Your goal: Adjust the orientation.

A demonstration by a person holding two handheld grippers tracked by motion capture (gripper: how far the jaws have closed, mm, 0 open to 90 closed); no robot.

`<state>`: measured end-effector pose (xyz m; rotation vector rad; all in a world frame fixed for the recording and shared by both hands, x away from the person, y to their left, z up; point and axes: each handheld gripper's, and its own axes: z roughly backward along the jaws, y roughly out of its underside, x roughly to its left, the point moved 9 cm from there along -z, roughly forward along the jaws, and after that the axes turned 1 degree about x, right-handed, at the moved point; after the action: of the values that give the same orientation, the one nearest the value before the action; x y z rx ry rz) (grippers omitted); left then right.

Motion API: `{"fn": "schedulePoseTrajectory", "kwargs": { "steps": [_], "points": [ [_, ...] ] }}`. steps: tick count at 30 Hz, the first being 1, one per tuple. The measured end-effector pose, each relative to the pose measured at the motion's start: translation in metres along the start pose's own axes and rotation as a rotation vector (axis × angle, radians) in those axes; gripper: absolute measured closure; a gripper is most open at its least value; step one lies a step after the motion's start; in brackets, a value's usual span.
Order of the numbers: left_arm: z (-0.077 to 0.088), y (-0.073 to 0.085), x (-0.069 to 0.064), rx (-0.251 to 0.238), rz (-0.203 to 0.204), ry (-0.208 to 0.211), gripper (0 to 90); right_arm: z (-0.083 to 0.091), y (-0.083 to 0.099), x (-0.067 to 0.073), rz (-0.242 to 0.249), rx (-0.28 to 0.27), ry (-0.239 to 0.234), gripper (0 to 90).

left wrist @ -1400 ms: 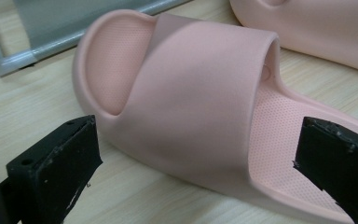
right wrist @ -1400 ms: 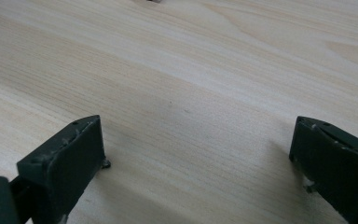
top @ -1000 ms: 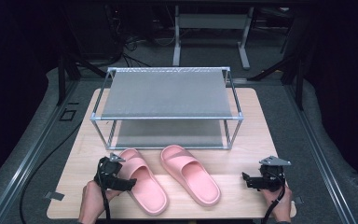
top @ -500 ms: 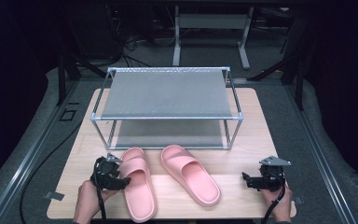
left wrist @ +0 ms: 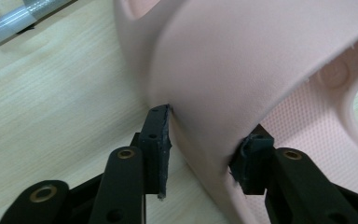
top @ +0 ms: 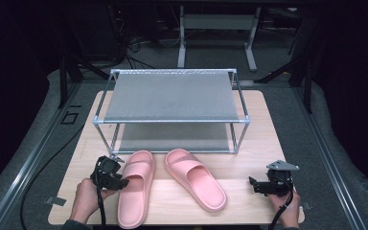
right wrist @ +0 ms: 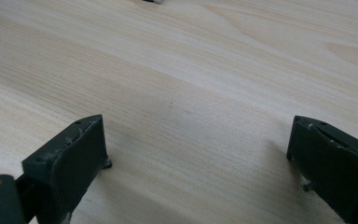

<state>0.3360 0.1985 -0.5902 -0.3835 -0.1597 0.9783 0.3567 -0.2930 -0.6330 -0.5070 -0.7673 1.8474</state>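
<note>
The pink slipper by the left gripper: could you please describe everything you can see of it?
The left slipper is a pale pink, foam-like slide with a broad strap and textured footbed. It lies sole-down on the wooden table, toe towards the metal rack, apart from its mate. The left gripper, whose jaws have just been closing, clamps the strap's edge.

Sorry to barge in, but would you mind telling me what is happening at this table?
A person works two hand-held grippers at a wooden table. The left gripper has just been closing on the strap of the left pink slipper; its fingers now press the strap from both sides. The right gripper rests open over bare wood, holding nothing. The other pink slipper lies untouched between them, in front of the two-tier metal rack, whose shelves have no shoes yet.
</note>
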Motion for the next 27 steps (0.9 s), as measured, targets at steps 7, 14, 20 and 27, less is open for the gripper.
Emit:
{"fn": "schedulePoseTrajectory", "kwargs": {
  "steps": [7,14,20,27],
  "points": [
    [0.0,-0.003,0.013,0.054,-0.038,0.005,71.1,0.0,0.0,0.0,0.002,-0.002,-0.002,4.9],
    [-0.002,-0.004,0.02,0.152,-0.079,0.024,72.7,0.0,0.0,0.0,0.004,-0.004,-0.006,5.6],
    [-0.003,-0.007,0.023,0.188,-0.103,0.018,75.5,0.0,0.0,0.0,0.005,-0.003,-0.008,5.9],
    [-0.003,-0.009,0.026,0.183,-0.122,-0.021,81.5,0.0,-0.001,0.001,0.006,-0.007,-0.007,6.2]
  ]
}}
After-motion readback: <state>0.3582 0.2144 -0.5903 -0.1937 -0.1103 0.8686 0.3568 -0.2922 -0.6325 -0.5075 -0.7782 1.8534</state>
